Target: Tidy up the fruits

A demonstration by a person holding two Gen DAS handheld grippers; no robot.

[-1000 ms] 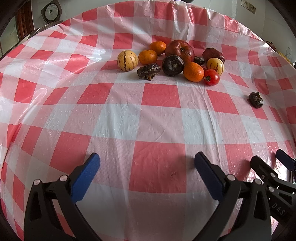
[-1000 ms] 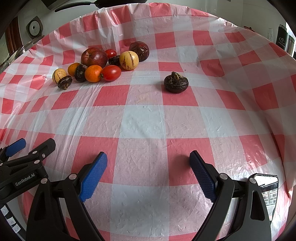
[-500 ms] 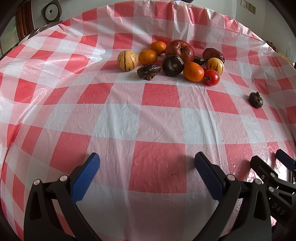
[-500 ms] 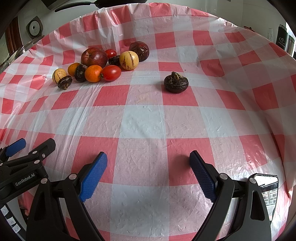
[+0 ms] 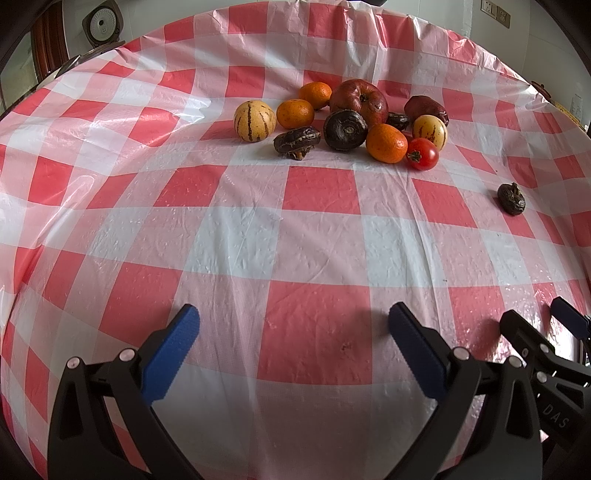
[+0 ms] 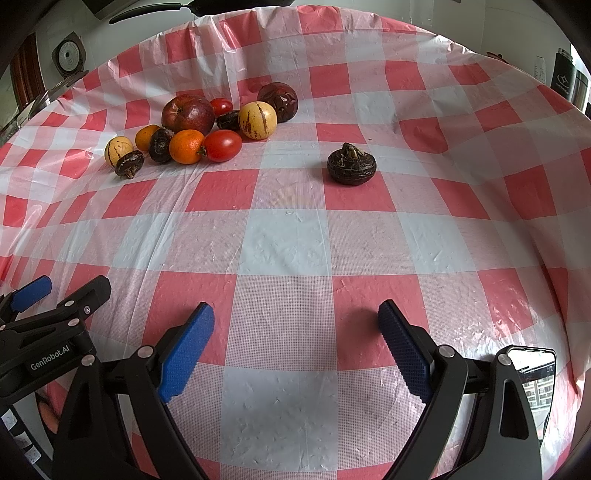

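A heap of fruit lies at the far side of the red-and-white checked tablecloth [image 5: 280,251]: a large red apple [image 5: 360,99], oranges [image 5: 386,143], striped yellow melons [image 5: 254,120], a red tomato [image 5: 423,154] and dark water chestnuts [image 5: 345,130]. One dark water chestnut [image 6: 351,165] sits alone to the right of the heap, also visible in the left wrist view [image 5: 511,199]. My left gripper [image 5: 293,321] is open near the table's front edge, nothing between its blue pads. My right gripper [image 6: 295,317] is open too, well short of the lone chestnut.
The cloth hangs over the table's rounded edges. A round appliance [image 5: 101,24] stands beyond the far left edge. Dark flasks [image 6: 563,79] stand past the far right edge. A wide stretch of cloth lies between both grippers and the fruit.
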